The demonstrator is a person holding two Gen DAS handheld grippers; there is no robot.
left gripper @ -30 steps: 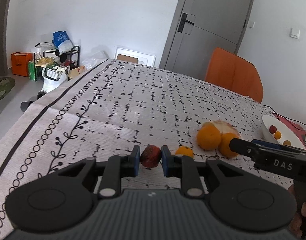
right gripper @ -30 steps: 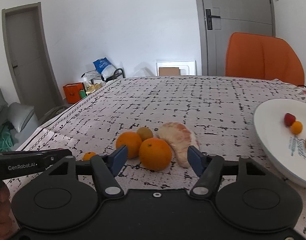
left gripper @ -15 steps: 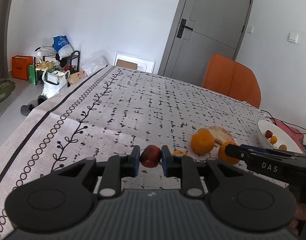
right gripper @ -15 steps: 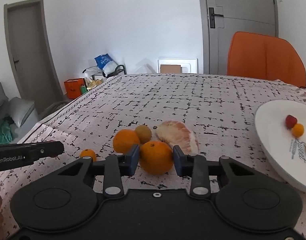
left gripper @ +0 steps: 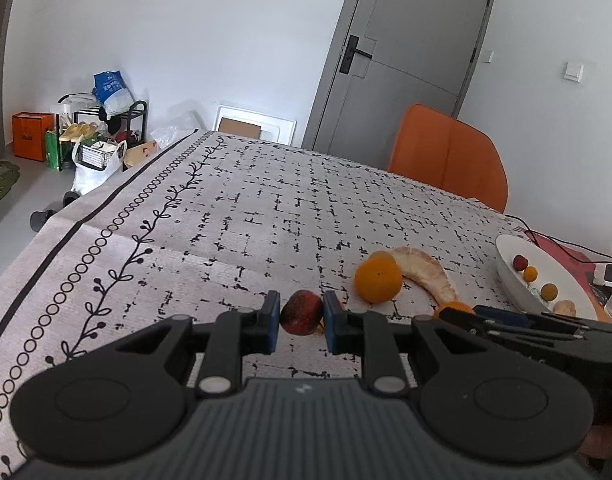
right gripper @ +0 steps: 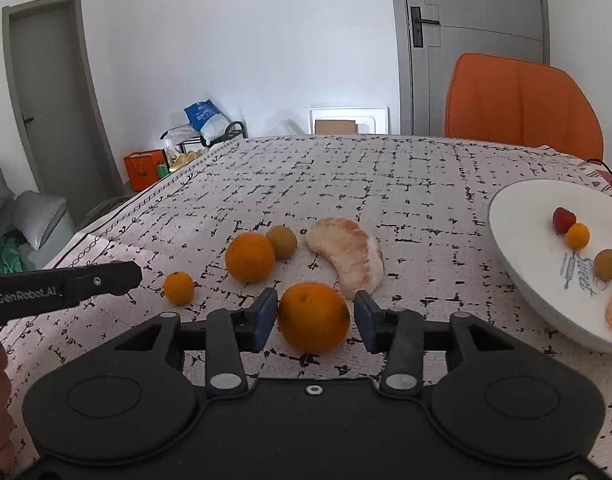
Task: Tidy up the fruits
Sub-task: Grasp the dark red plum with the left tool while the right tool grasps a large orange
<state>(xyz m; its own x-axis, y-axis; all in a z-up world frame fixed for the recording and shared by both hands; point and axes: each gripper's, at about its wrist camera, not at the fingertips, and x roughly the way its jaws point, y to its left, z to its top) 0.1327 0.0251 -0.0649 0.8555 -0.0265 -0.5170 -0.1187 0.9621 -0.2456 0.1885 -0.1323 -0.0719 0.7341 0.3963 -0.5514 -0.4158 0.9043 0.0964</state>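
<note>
The right gripper [right gripper: 313, 320], clamped on an orange [right gripper: 314, 317] half a second ago, has just been opening; its blue pads [right gripper: 265, 314] now stand a little clear of the fruit, which rests on the patterned tablecloth [right gripper: 386, 184] between them. The left gripper [left gripper: 301, 316] is closed tight on a small dark red fruit [left gripper: 301, 312], pinched between both pads at the fingertips. Four pieces lie loose beyond the right gripper: a second orange [right gripper: 249, 257], a small orange fruit [right gripper: 178, 288], a brownish round fruit [right gripper: 281, 242] touching the second orange, and a peeled citrus wedge [right gripper: 352, 258]. To the right, a white plate [right gripper: 518, 240] carries four fruits.
</note>
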